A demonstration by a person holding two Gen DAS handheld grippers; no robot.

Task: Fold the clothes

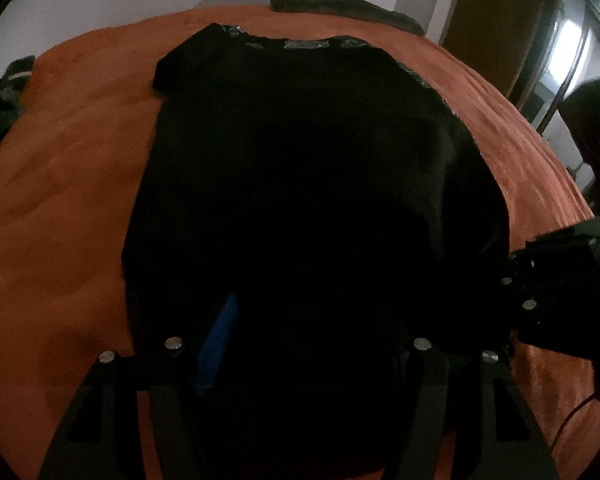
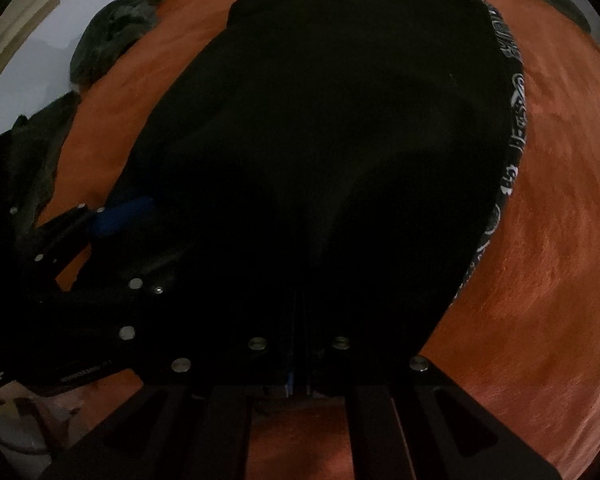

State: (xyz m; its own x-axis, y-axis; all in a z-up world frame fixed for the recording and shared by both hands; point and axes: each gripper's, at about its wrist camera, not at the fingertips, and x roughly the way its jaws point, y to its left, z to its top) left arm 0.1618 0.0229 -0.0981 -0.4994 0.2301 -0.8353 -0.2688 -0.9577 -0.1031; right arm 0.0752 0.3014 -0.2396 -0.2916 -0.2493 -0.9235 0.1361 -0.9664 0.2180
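At the black garment's (image 1: 300,184) near hem, right gripper (image 2: 298,360) pinches; left gripper (image 1: 296,344) spread.

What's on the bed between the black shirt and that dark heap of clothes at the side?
Only bare orange bedspread separates the black shirt from the dark heap, clearest in the right wrist view.

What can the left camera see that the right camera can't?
Only the left wrist view shows the wardrobe and the mirror door beyond the bed. Only the right wrist view shows the white print running down the shirt's edge. Both show the black shirt spread on the orange blanket, and the dark clothes pile at the side.
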